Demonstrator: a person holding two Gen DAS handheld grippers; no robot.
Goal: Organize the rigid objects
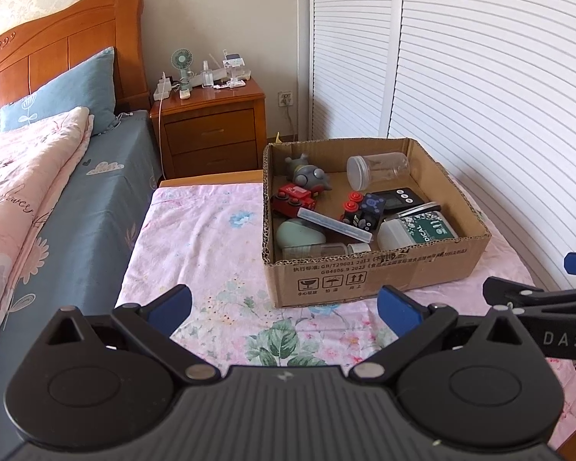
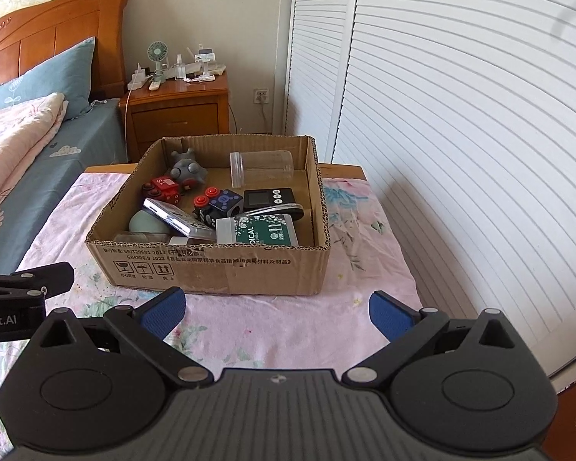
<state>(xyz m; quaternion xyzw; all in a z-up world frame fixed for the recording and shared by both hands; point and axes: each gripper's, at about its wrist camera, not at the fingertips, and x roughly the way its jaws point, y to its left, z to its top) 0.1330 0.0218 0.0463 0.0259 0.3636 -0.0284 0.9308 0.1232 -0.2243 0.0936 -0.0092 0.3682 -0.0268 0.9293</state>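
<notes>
A shallow cardboard box (image 1: 364, 280) (image 2: 226, 269) stands on a table with a pink floral cloth (image 1: 211, 238) (image 2: 288, 326). It holds a grey toy (image 1: 307, 173) (image 2: 186, 169), a red toy train (image 1: 292, 201) (image 2: 165, 188), a clear jar (image 1: 378, 169) (image 2: 263, 169), a black and blue cube (image 1: 368, 211) (image 2: 219, 207), a black device (image 1: 401, 198) (image 2: 268, 198), a green-labelled tub (image 1: 418, 230) (image 2: 257, 232), a clear tube (image 1: 334, 224) and a pale green oval (image 1: 299, 234) (image 2: 144, 223). My left gripper (image 1: 284, 309) and my right gripper (image 2: 276, 311) are open and empty, in front of the box.
A bed with a blue pillow (image 1: 69, 88) and pink quilt (image 1: 19, 176) lies at the left. A wooden nightstand (image 1: 211, 130) (image 2: 176, 111) with a fan and small items stands behind. White louvred doors (image 1: 480, 77) (image 2: 460, 115) run along the right.
</notes>
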